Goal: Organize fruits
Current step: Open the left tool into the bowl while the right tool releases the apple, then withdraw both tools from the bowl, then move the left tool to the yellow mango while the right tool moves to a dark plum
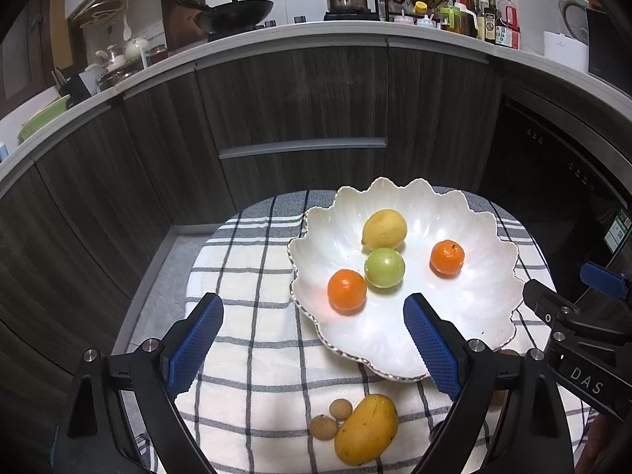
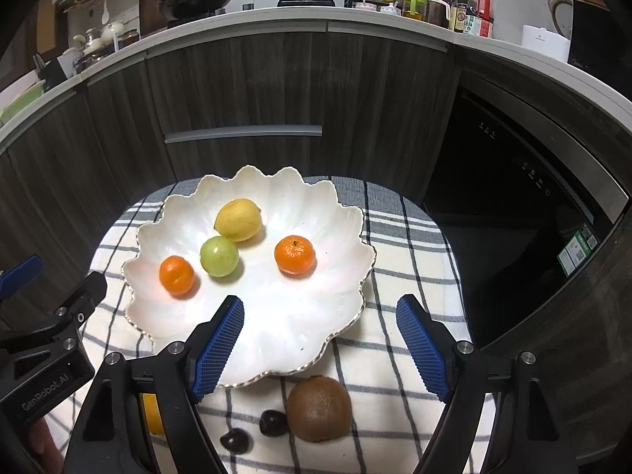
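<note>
From the left wrist we see our left gripper (image 1: 312,339) spread wide and holding nothing, above the checked cloth (image 1: 252,316). The scalloped white plate (image 1: 486,316) at one o'clock carries a lemon (image 1: 384,229), a green fruit (image 1: 384,267) and two tangerines (image 1: 347,290); a mango (image 1: 366,429) lies at six.

From the right wrist, our right gripper (image 2: 320,339) is likewise spread and empty, a kiwi (image 2: 319,408) at six o'clock.
</note>
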A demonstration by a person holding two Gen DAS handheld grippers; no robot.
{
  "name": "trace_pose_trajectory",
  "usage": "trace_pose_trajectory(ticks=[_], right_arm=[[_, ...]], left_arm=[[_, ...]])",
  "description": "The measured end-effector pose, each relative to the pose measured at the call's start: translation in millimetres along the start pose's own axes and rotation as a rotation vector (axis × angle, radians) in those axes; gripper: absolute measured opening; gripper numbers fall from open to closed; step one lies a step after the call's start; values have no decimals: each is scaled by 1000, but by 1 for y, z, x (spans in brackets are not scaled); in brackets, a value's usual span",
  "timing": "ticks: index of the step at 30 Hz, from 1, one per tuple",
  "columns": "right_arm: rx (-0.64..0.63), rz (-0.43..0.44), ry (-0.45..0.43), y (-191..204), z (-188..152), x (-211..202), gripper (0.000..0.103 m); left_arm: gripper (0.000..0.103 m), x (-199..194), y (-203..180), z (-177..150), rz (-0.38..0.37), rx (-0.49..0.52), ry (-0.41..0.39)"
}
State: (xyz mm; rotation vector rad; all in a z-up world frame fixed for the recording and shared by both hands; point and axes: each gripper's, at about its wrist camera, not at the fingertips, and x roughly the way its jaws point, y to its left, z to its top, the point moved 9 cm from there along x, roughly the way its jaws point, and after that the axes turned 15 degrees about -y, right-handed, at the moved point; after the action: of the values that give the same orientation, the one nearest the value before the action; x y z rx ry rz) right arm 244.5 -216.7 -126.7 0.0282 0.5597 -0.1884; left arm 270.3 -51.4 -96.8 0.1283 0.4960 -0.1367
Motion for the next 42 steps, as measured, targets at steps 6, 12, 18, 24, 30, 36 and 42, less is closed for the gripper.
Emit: trace_pose_trajectory(ticks=[6,12,18,24,30,36,42], right_arm=[[1,8,-7,1,-1,-11,80],[-7,15,-14,2,-4,-21,80],[-14,11,-8,0,-13,-26,80],[-16,3,-2,-5,-26,-30,80],[-16,2,14,-8,-41,-35,80],[-16,1,30,-9,-58,-38,80],[0,-2,53,-12,-76,-36,80]], left_arm=[[94,-14,4,-4,3,-1,-1],[94,-21,3,-13,-2,4,6],[94,-27,-1,-24,-11,10,13],[94,-32,-6,-35,-14,29,15],[94,-35,-12,-47,-35,34,10],[94,-34,-19,-63,-59,30,20],[93,-28,-25,-82,-66,45,42]])
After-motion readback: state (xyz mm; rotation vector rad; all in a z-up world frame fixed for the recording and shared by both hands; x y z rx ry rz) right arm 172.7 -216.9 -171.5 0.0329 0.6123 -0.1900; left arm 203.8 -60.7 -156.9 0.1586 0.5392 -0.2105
